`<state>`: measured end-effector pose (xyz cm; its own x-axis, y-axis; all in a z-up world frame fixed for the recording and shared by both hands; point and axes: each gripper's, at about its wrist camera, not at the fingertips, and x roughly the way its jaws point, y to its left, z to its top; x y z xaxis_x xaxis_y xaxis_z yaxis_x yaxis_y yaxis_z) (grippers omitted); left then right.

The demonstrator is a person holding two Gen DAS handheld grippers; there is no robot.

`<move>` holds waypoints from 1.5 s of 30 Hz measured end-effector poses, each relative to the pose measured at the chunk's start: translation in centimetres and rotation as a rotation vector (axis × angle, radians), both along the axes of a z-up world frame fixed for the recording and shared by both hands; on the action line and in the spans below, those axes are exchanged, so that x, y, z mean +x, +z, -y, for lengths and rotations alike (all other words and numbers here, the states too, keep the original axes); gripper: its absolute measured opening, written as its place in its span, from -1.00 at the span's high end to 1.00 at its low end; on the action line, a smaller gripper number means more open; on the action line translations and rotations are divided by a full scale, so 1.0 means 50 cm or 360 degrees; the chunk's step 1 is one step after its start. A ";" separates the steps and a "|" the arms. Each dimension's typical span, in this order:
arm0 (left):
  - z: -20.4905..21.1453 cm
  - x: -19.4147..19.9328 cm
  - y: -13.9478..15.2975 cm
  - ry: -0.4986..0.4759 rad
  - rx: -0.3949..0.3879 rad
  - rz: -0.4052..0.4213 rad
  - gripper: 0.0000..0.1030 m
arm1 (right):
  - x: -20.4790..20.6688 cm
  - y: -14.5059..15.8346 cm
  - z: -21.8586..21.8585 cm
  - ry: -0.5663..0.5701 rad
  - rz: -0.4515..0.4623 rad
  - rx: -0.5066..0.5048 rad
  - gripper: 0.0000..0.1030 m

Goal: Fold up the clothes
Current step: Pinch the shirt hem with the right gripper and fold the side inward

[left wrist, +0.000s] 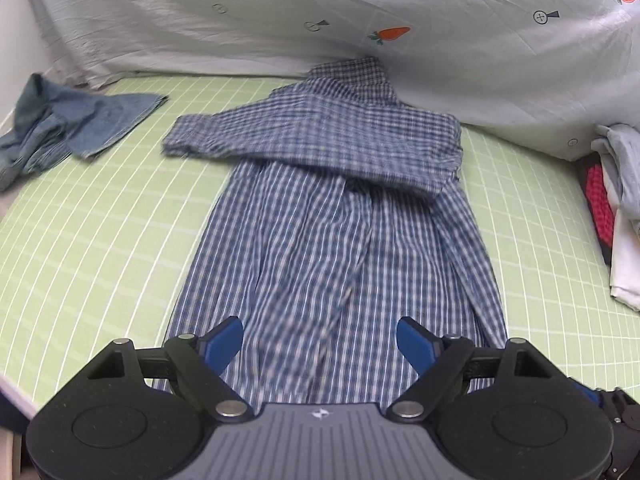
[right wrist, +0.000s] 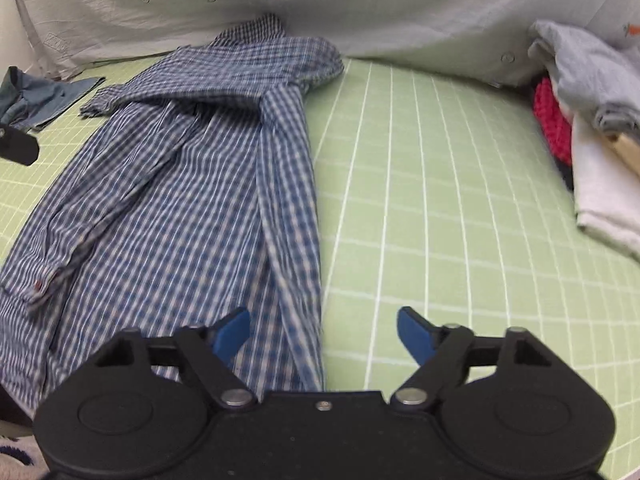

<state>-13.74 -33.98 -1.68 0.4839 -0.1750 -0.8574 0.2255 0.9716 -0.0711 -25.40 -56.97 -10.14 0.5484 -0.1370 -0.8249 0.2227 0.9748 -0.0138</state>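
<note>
A blue-and-white checked shirt lies lengthwise on the green grid bedsheet, collar at the far end, with one sleeve folded across its upper part. My left gripper hovers over the shirt's near hem, its blue fingers wide apart and nothing between the pads. In the right wrist view the same shirt fills the left half. My right gripper stands open above the shirt's right edge: its left finger is over the cloth, its right finger over the bare sheet.
A crumpled blue-grey garment lies at the far left. A pile of grey, red and white clothes sits at the right. A pale carrot-print sheet rises behind the bed. A black part shows at the left edge of the right wrist view.
</note>
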 end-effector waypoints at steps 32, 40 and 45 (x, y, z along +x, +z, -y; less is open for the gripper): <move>-0.281 -0.034 -0.005 -0.0202 -0.0058 0.0014 -0.65 | 0.027 0.087 -0.289 0.0049 0.0301 0.0234 0.98; -0.394 0.001 -0.015 -0.0197 -0.0009 0.0028 -0.65 | 0.095 0.005 -0.397 -0.0054 0.0256 0.0328 0.95; -0.440 0.024 -0.018 -0.0178 -0.0022 0.0030 -0.65 | 0.105 -0.048 -0.409 -0.0154 0.0136 0.0384 0.73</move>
<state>-12.52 -11.97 -2.55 0.4769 -0.2404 -0.8455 0.3338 0.9393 -0.0788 -20.14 -36.50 -12.53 0.6116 0.0030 -0.7912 0.3051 0.9218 0.2393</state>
